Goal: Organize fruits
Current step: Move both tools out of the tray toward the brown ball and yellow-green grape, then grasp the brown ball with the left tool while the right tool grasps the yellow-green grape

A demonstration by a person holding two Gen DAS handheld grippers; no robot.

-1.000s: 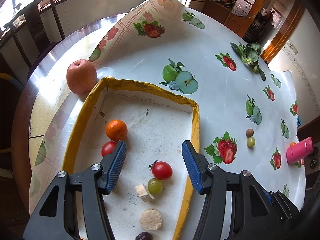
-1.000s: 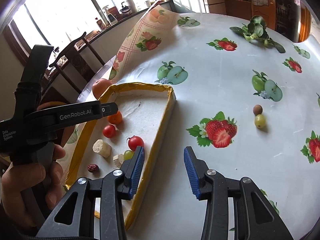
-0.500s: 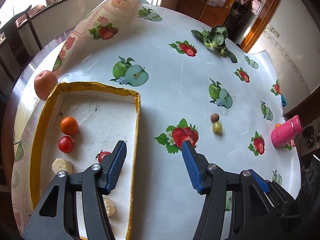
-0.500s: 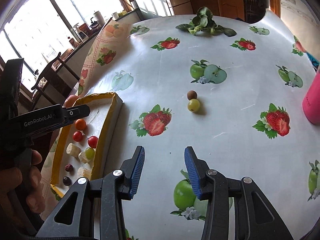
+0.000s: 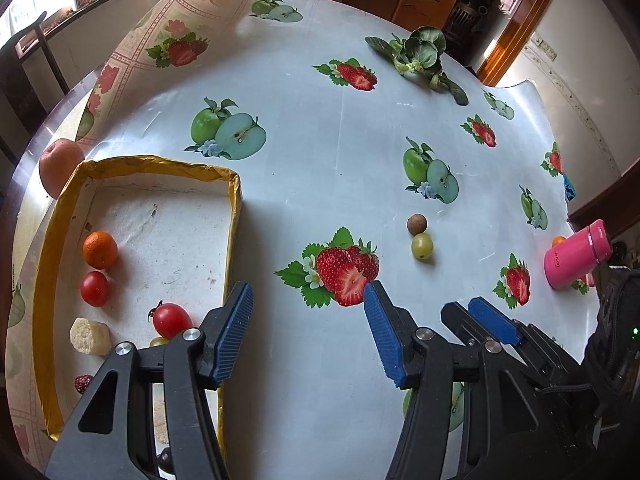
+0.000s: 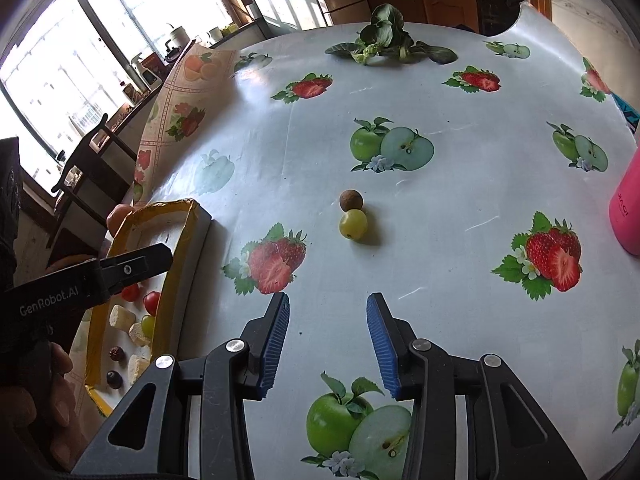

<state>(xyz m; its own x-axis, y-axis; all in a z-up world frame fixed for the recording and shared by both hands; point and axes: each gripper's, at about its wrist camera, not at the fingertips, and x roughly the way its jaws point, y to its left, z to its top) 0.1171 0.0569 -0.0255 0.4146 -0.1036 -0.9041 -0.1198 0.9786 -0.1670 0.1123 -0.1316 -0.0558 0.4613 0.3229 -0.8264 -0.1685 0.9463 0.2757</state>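
A green grape (image 5: 422,246) and a small brown round fruit (image 5: 417,224) lie touching on the fruit-print tablecloth, right of a yellow-rimmed tray (image 5: 236,208). In the tray are a small orange (image 5: 100,250), two cherry tomatoes (image 5: 94,289), a white chunk (image 5: 90,336) and more small pieces. My left gripper (image 5: 306,292) hangs open over the cloth beside the tray's right wall, holding nothing. My right gripper (image 6: 326,304) is short of the grape (image 6: 353,224) and the brown fruit (image 6: 351,200). Its jaws are closing slightly with nothing between them.
A peach-coloured apple (image 5: 58,166) sits outside the tray's far left corner. A pink flask (image 5: 576,258) stands at the right with a small orange (image 5: 558,241) behind it. Leafy greens (image 5: 420,52) lie at the far side. The cloth curls up at the far left.
Both grippers have swung right, from over the tray out above the bare cloth. The grape and brown fruit now sit nearer the right gripper.
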